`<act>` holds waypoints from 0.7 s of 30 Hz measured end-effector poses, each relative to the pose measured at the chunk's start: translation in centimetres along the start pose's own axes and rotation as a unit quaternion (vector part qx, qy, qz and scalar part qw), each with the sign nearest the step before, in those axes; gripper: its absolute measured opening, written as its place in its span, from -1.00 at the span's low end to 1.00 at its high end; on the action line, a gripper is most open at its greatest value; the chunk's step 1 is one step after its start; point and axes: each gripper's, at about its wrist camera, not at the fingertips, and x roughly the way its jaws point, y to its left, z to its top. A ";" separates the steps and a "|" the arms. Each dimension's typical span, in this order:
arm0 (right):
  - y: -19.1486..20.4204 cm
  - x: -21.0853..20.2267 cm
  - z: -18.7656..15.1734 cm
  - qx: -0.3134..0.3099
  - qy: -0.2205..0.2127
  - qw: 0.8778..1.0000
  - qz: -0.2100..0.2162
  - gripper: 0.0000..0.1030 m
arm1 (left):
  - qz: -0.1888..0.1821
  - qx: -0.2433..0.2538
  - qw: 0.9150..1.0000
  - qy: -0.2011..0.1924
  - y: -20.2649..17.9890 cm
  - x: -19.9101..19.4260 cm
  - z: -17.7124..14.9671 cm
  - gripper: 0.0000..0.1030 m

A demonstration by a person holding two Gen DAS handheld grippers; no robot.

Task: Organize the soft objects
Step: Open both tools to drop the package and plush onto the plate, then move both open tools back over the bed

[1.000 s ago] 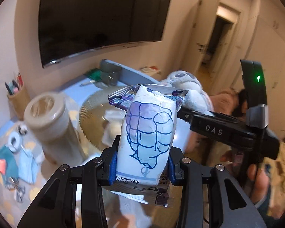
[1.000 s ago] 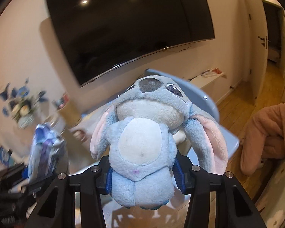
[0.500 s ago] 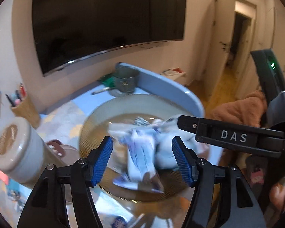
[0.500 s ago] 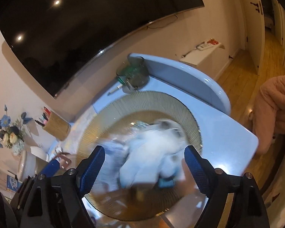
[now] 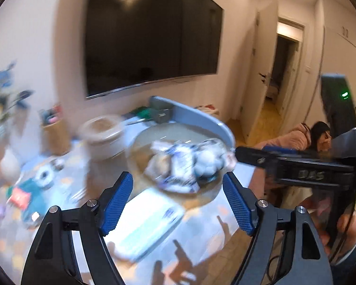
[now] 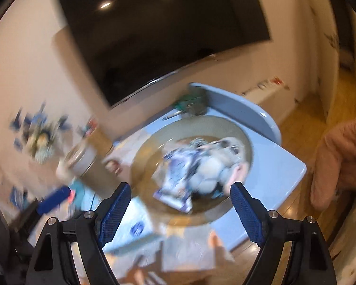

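Note:
A wide brownish glass bowl (image 5: 140, 142) (image 6: 201, 121) stands on the light blue table. In it lie a white-and-purple packet (image 5: 178, 163) (image 6: 178, 178) and, to its right, a grey-blue plush toy (image 5: 211, 161) (image 6: 211, 171); both are blurred. My left gripper (image 5: 178, 182) hovers in front of the bowl, its jaws opening and nothing between them. My right gripper (image 6: 180, 190) stands open and empty just before the bowl. In the left wrist view the right gripper (image 5: 296, 168) reaches in from the right, at the bowl's rim.
A lidded jar (image 5: 102, 137) stands left of the bowl, with a pencil holder (image 5: 54, 133) behind it. A flat white-blue pack (image 5: 149, 223) lies near the table's front edge. A grey mug (image 5: 162, 114) sits behind the bowl. A person in pink (image 5: 303, 135) is at the right.
The left gripper let go of the packet and the right let go of the plush; both now lie in the bowl. Both grippers opened and drew back from it.

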 end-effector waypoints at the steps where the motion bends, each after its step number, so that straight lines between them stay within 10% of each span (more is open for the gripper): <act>1: 1.1 -0.4 -0.2 -0.019 -0.002 1.000 0.004 0.64 | 0.006 0.002 1.000 -0.001 1.0 -1.3 -0.7 0.49; 10: 17.2 -2.2 -6.1 -0.209 0.002 0.971 0.112 0.64 | 0.184 -0.065 0.980 -0.026 14.5 -11.5 -5.5 0.49; 15: 26.3 2.7 -10.3 -0.276 0.057 0.943 0.178 0.65 | 0.337 -0.072 0.938 0.040 22.6 -10.9 -10.8 0.49; 18: 30.2 8.9 -12.4 -0.250 0.135 0.931 0.228 0.65 | 0.297 -0.145 0.940 0.085 27.1 -9.4 -14.2 0.49; 21: 32.8 15.0 -14.7 -0.249 0.180 0.933 0.186 0.65 | 0.270 -0.202 0.937 0.094 30.1 -8.4 -16.0 0.49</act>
